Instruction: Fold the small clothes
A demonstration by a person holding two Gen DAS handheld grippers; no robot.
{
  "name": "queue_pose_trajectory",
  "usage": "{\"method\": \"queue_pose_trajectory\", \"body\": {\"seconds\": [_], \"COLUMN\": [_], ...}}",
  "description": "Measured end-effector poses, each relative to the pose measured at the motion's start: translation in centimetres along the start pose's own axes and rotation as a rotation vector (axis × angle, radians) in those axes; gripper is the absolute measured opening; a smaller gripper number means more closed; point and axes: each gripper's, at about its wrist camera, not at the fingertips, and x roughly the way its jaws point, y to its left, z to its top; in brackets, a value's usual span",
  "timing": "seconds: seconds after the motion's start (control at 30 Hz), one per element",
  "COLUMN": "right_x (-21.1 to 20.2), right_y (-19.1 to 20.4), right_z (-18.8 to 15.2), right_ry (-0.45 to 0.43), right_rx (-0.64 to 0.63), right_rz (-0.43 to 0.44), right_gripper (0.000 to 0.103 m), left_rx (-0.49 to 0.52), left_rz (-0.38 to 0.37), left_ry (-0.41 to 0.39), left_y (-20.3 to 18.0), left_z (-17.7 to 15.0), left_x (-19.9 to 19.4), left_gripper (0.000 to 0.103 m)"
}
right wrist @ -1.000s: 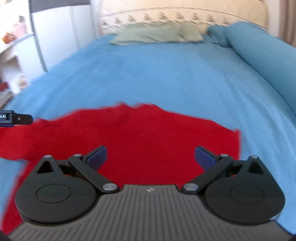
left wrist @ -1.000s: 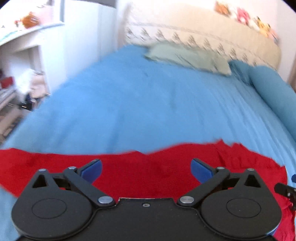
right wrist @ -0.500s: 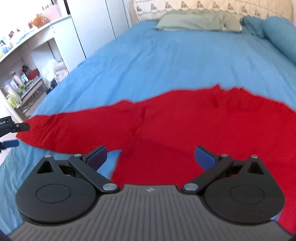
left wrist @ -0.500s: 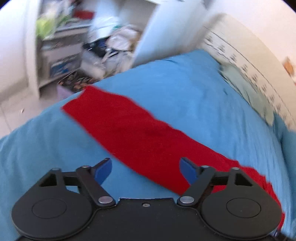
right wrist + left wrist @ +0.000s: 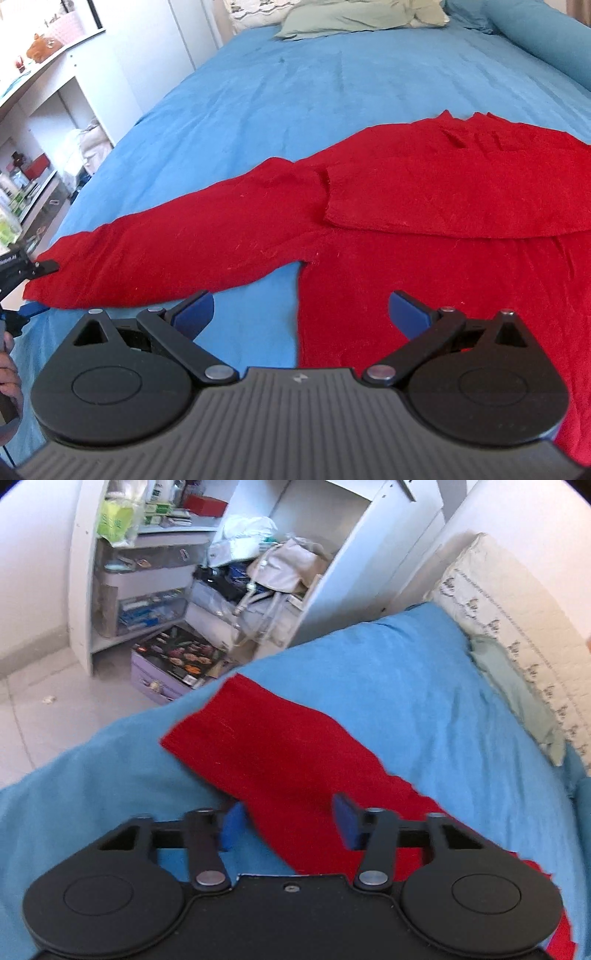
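A red sweater (image 5: 461, 192) lies flat on the blue bed sheet (image 5: 295, 81), with one sleeve folded across its body. The other sleeve (image 5: 177, 251) stretches out to the left. My left gripper (image 5: 290, 821) hangs over this sleeve (image 5: 280, 746) near its cuff. Its jaws are closing with the red cloth between the blue pads (image 5: 345, 823), which do not press on it. In the right wrist view the left gripper (image 5: 35, 288) shows at the sleeve's end. My right gripper (image 5: 301, 314) stands open above the armpit of the sweater, holding nothing.
A green pillow (image 5: 351, 18) and a blue bolster (image 5: 535, 40) lie at the head of the bed. White shelves (image 5: 155, 572) full of clutter and a tiled floor (image 5: 37, 701) lie past the bed's left edge. A person's hand (image 5: 7, 369) holds the left gripper.
The left gripper has swung out to the sleeve's end and rolled, and its jaws have narrowed around the cloth. The right gripper has shifted left to the armpit and stays open.
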Motion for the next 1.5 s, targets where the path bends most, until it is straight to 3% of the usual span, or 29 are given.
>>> {"method": "queue_pose_trajectory", "body": {"seconds": [0.03,0.1,0.2,0.33,0.5,0.7,0.87,1.07,1.27,1.4,1.5], "right_x": [0.1,0.2,0.2,-0.4,-1.0,-2.8,-5.7,-8.2,-8.5,-7.8,-7.5], "right_y": [-0.1,-0.1,-0.5,-1.5,-4.5,-10.3,-16.5,-25.2,-33.8,-37.2,-38.3], "right_z": [0.0,0.1,0.4,0.8,2.1,4.8,7.7,9.6,8.4,6.6,5.2], "right_ry": [-0.003,-0.009,-0.014,-0.031,-0.054,-0.088,-0.147,-0.194,-0.181,-0.151,-0.125], "right_rx": [0.003,0.011,0.02,0.015,0.008,0.019,0.003,0.033,0.108,0.155,0.17], "right_rz": [-0.005,-0.014,-0.018,-0.022,-0.035,-0.038,-0.086,-0.155,-0.2,-0.202,-0.189], "right_gripper": [0.103,0.103,0.103,0.103,0.103,0.103,0.103,0.103,0.103,0.103,0.103], "left_rx": [0.001,-0.003,-0.011,0.058,0.177,0.35,0.461,0.581,0.54,0.588,0.601], "left_rz": [0.021,0.046,0.058,0.057,-0.061,-0.269,-0.437,-0.507,-0.41,-0.352,-0.359], "left_ry": [-0.004,-0.007,-0.02,-0.073,-0.134,-0.138,-0.081,0.03,0.235,0.283,0.3], "left_y": [0.0,0.2,0.0,-3.0,-10.8,-25.3,-36.8,-45.9,-46.2,-45.2,-44.7], "left_z": [0.0,0.1,0.2,0.6,0.9,-1.4,-7.0,-17.5,-26.5,-29.9,-30.4], "left_x": [-0.1,0.0,-0.2,-1.5,-4.4,-7.9,-9.1,-6.3,0.5,2.6,2.6], "left_gripper": [0.026,0.01,0.006,0.005,0.005,0.005,0.005,0.005,0.005,0.005,0.007]}}
